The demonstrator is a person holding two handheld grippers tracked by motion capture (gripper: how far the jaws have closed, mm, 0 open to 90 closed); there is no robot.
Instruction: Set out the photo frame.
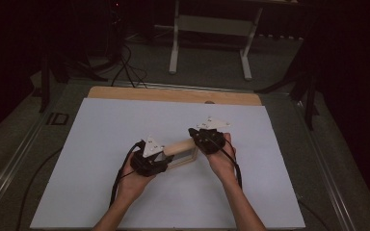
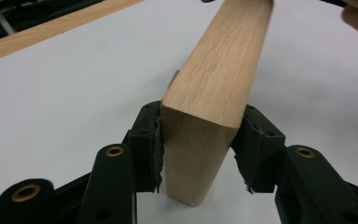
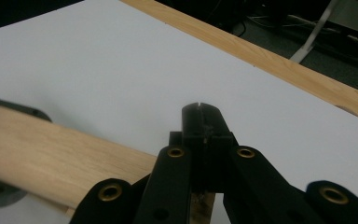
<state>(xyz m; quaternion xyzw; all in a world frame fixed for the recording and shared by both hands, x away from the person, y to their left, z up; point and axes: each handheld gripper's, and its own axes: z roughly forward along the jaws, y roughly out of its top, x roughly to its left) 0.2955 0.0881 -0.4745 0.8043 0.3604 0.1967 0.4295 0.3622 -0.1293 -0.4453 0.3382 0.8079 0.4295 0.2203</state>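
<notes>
A pale wooden bar (image 1: pixel 179 146) lies across the middle of the white sheet (image 1: pixel 125 192), on a small wooden frame (image 1: pixel 185 159). My left gripper (image 1: pixel 164 155) is at the bar's left end. In the left gripper view the bar's end (image 2: pixel 200 154) stands between my left gripper's (image 2: pixel 198 149) jaws; the left pad (image 2: pixel 150 149) lies close against the wood and a thin gap shows at the right pad (image 2: pixel 249 154). My right gripper (image 1: pixel 196 137) sits at the bar's right end, its jaws shut together (image 3: pixel 200 119) beside the bar (image 3: pixel 51 154), with nothing seen between the tips.
The white sheet covers a wooden tabletop whose bare strip (image 1: pixel 173 95) runs along the far edge. Behind the table stand white table legs (image 1: pixel 174 48) and dark cables (image 1: pixel 125 67) on the floor. A metal rail (image 1: pixel 9 159) borders the left side.
</notes>
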